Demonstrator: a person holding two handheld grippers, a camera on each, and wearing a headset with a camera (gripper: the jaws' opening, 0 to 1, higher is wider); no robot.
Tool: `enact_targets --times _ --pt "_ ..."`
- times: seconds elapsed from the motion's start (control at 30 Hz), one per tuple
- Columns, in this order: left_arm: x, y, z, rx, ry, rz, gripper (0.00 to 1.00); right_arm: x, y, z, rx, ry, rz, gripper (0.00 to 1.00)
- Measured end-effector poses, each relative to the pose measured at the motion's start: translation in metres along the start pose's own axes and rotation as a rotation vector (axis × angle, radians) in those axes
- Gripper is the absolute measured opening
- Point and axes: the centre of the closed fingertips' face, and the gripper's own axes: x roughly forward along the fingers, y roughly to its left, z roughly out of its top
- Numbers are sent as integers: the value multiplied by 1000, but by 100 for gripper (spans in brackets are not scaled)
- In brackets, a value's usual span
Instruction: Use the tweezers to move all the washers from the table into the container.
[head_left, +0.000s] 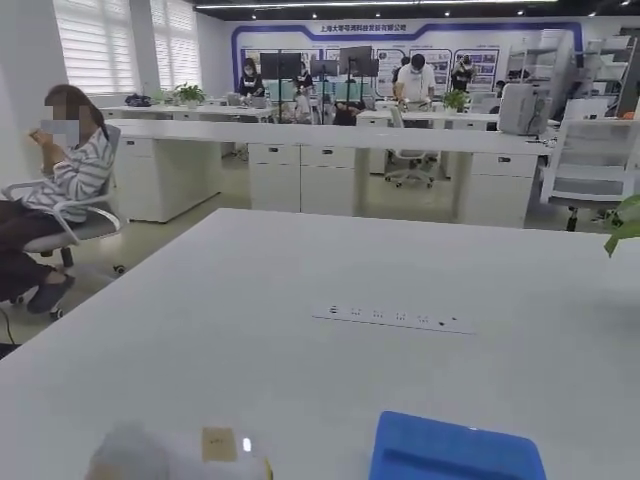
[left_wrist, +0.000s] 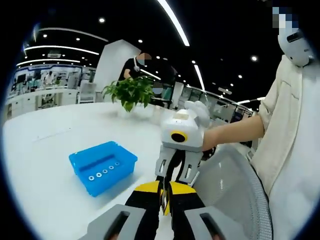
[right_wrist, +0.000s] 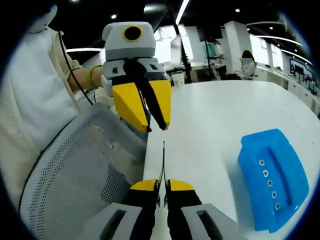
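Five washers (right_wrist: 270, 183) in blue container (right_wrist: 292, 150); right tool (right_wrist: 163, 187) tight on tweezers (right_wrist: 163, 160), left tool (left_wrist: 165, 192) pressed together; wall banner (head_left: 400, 30) unreadable.

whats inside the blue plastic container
Five small silver ring washers lie in a row on the floor of the shallow blue plastic container. Nothing else shows inside. The floor strip right behind its near wall is hidden.

Head view looks forward across table (head_left: 300, 300); gripper views face each other, low, sharing blue container (left_wrist: 107, 186).
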Motion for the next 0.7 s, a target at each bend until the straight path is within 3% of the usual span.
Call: enact_targets --times 0.07,0.37,0.47,0.7 --pt "4 0 -2 26 24 -3 5 0 1 0 -10 7 2 4" --pt "12 -2 0 58 48 -12 3 3 5 -4 -55 48 -3 4" --pt "13 -3 -3 68 67 -19 0 4 3 -8 -86 81 -21 4" --pt "12 -6 -14 103 137 -40 0 3 1 -12 -113 100 -50 3"
